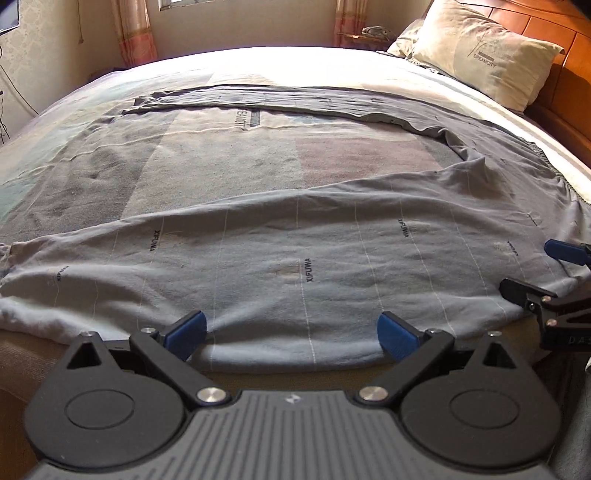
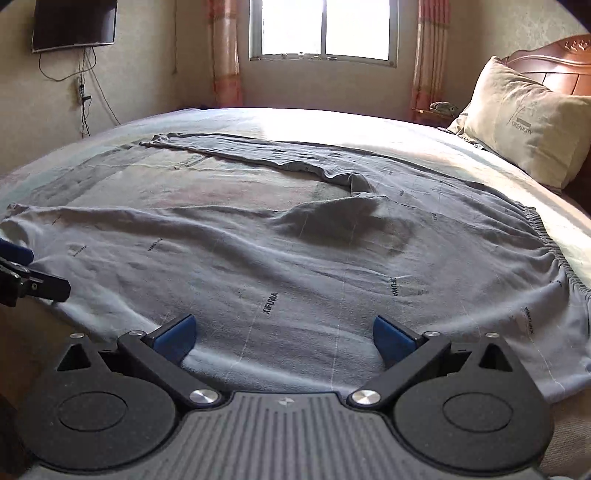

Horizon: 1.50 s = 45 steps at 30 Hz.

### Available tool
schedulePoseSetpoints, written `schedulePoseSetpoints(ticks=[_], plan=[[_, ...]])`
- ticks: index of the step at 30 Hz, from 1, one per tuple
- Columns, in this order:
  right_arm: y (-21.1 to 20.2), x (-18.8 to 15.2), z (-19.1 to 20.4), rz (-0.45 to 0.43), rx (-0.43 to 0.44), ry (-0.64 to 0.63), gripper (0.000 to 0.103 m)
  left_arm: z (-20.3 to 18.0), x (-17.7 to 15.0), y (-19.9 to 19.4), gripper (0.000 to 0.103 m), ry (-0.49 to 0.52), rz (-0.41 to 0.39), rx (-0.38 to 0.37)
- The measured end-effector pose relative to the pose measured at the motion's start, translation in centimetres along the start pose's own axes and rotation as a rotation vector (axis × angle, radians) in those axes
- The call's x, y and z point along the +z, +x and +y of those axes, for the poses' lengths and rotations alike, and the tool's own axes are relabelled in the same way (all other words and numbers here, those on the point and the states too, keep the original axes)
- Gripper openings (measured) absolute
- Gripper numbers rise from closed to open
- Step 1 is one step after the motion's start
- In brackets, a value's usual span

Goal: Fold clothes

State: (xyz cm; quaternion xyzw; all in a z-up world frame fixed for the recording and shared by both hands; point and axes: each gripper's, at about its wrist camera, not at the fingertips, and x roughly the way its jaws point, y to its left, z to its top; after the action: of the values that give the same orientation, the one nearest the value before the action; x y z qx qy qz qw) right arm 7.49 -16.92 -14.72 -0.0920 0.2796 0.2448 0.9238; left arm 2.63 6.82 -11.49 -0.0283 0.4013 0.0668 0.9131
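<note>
Trousers (image 1: 295,240): grey, spread across the bed (image 1: 221,155)
Pillow (image 1: 487,55): two o'clock
Left gripper (image 1: 293,332): jaws spread wide
Right gripper (image 2: 284,341): jaws spread wide

Home bedroom. A large bed (image 2: 332,125) with a patchwork cover filled most of both views, with a carved wooden headboard (image 2: 554,62) and a pillow (image 2: 524,122) printed DREAMCITY against it. A window (image 2: 325,29) with pink checked curtains (image 2: 223,51) sat behind; a wall-mounted TV (image 2: 74,22) had cables hanging below it.
</note>
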Motion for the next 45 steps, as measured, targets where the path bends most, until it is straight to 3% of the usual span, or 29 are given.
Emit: schedulePoseSetpoints(ticks=[3, 7, 11, 16, 19, 21, 24, 27, 29, 32, 36, 39, 41, 44, 45], plan=[[-0.3, -0.8, -0.1, -0.039, 0.002, 0.008, 0.103, -0.7, 0.3, 0.1, 0.099, 0.021, -0.049, 0.009], [-0.5, -1.0, -0.1, -0.046, 0.010, -0.001, 0.103, -0.6, -0.6, 0.9, 0.101, -0.071, -0.015, 0.017], [-0.5, -1.1, -0.2, -0.056, 0.015, 0.003, 0.103, -0.7, -0.9, -0.1, 0.101, -0.038, 0.055, 0.018], [-0.5, -1.1, 0.0, -0.063, 0.009, 0.009, 0.103, 0.3, 3.2, 0.1, 0.101, -0.044, -0.062, 0.034], [-0.4, -1.1, 0.0, -0.064, 0.004, 0.013, 0.103, 0.9, 4.8, 3.2, 0.101, -0.063, -0.035, 0.057], [-0.4, -1.0, 0.1, -0.064, 0.002, 0.019, 0.103, 1.8, 4.0, 4.7, 0.100, -0.136, 0.015, 0.073], [-0.4, -0.9, 0.0, -0.062, 0.004, 0.030, 0.103, 2.0, 1.3, 2.9, 0.101, -0.125, -0.037, 0.045], [-0.2, -0.8, 0.0, -0.064, -0.002, 0.035, 0.103, 3.0, -0.1, 0.9, 0.101, -0.109, -0.031, -0.007], [-0.1, -0.7, 0.1, -0.064, -0.009, 0.037, 0.103, 5.0, -0.3, -0.7, 0.101, -0.090, -0.085, -0.005], [-0.1, -0.7, 0.1, -0.065, -0.015, 0.048, 0.103, 9.5, 0.6, -1.2, 0.101, -0.119, -0.137, 0.081], [0.1, -0.5, 0.3, -0.062, -0.031, 0.064, 0.103, 16.3, 0.3, 1.4, 0.101, -0.280, -0.020, 0.113], [0.2, -0.2, 0.2, -0.052, -0.035, 0.074, 0.103, 19.0, -1.6, 0.2, 0.101, -0.332, -0.048, 0.093], [0.4, 0.0, 0.0, -0.050, -0.038, 0.092, 0.103, 20.3, -2.2, -0.8, 0.101, -0.318, -0.035, 0.119], [0.7, 0.0, 0.1, -0.059, -0.057, 0.096, 0.103, 21.5, -1.6, -1.7, 0.099, -0.321, -0.021, 0.177], [0.8, 0.0, 0.2, -0.061, -0.063, 0.093, 0.103, 21.9, -1.2, -2.0, 0.099, -0.322, -0.047, 0.161]])
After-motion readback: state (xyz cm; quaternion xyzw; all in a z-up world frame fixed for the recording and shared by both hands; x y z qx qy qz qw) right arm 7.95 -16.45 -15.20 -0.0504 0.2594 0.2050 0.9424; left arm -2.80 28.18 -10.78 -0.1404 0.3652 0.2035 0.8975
